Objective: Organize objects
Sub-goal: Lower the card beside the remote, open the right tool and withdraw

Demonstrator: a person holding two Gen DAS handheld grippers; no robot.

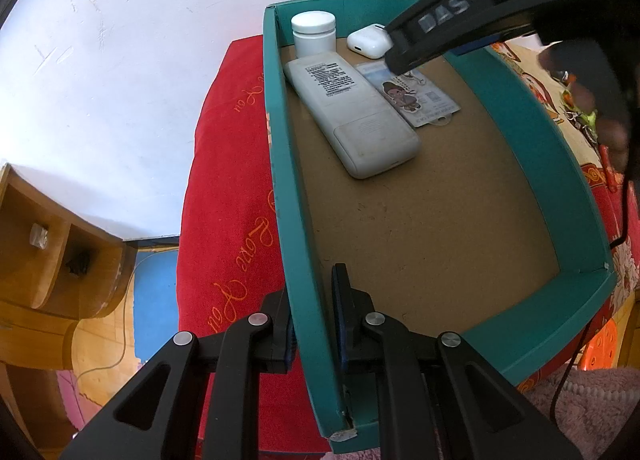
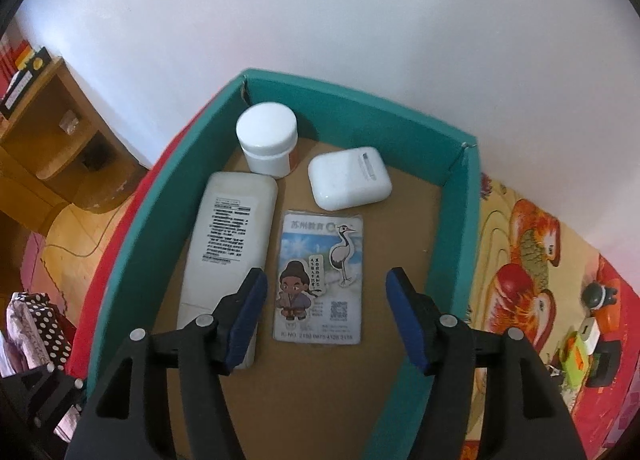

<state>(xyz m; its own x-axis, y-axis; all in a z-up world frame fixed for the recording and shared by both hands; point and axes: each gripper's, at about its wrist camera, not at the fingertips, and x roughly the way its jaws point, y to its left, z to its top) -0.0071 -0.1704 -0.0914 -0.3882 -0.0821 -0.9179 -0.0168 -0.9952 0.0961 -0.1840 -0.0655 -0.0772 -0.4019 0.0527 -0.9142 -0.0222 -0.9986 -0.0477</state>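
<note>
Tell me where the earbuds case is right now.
The white earbuds case lies inside the teal box, near its far wall, right of the white jar and just beyond the card.
</note>
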